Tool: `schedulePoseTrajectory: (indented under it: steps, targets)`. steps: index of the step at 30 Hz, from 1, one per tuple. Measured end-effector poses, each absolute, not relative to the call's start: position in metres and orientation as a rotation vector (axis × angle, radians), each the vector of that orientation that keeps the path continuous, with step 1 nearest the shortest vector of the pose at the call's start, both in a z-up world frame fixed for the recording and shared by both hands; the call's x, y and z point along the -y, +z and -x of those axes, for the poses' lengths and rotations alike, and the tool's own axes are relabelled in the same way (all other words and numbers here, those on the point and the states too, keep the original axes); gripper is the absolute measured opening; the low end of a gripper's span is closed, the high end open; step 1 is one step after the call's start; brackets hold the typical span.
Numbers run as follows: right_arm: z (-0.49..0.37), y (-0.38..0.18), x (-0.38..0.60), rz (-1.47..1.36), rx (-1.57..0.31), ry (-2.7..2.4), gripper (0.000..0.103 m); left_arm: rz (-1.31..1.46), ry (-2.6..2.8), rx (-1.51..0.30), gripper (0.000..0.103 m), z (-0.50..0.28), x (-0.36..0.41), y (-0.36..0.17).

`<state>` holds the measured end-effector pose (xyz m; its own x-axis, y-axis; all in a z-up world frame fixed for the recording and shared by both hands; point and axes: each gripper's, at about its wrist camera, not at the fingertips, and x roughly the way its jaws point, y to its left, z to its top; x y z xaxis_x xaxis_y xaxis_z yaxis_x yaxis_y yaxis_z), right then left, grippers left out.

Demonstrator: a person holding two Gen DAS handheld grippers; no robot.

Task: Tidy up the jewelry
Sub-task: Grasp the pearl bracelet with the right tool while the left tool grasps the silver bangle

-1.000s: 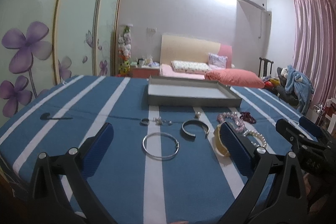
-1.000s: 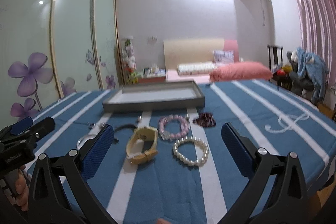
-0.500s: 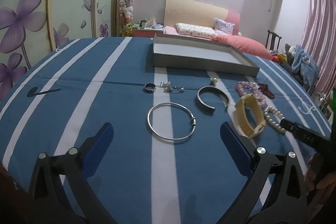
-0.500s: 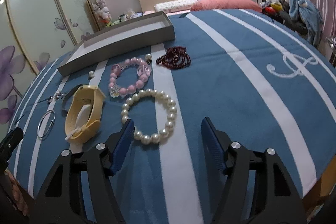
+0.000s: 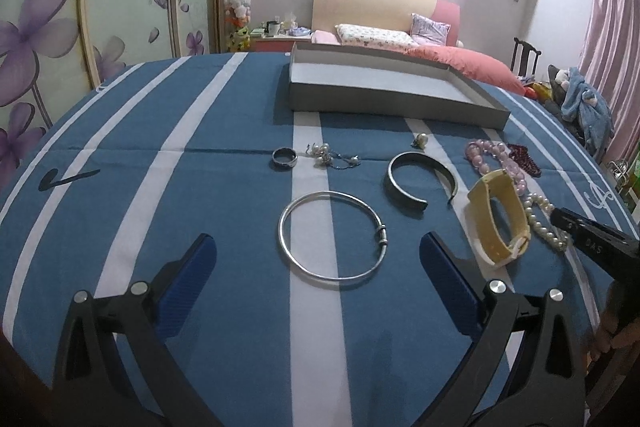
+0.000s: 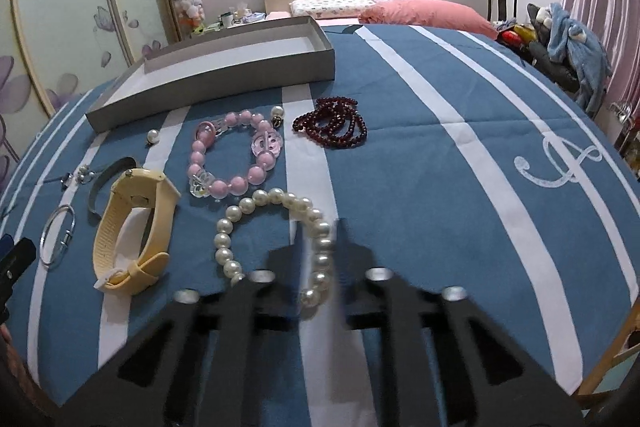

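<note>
Two grippers are working near the grey tray point(image 6: 224, 75); the right gripper point(image 6: 316, 251) is pinching narrowly around the pearl bracelet point(image 6: 276, 227), seemingly gripping it, probably for lifting trayward; the left gripper point(image 5: 318, 263) is hovering wide apart, empty, framing the silver bangle point(image 5: 334, 235)

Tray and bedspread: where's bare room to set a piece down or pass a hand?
The gray tray looks bare inside. Open bedspread lies left of the ring and silver bangle, and right of the dark red beads. Crowded: the yellow watch, pink bracelet and pearl bracelet.
</note>
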<state>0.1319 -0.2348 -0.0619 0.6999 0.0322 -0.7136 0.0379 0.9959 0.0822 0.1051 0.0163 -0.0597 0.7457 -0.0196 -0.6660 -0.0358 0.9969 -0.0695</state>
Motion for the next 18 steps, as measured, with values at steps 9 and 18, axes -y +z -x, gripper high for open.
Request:
schedulePoseTrajectory:
  steps: [9,18]
  targets:
    - [-0.135,-0.061,0.241,-0.138,-0.789,0.030,0.010,0.048,0.028,-0.813,0.099,-0.130,-0.015,-0.068]
    - [-0.138,-0.061,0.243,-0.166,-0.785,0.040,0.010,-0.004,0.036,-0.894,0.089,-0.150,-0.005,-0.078]
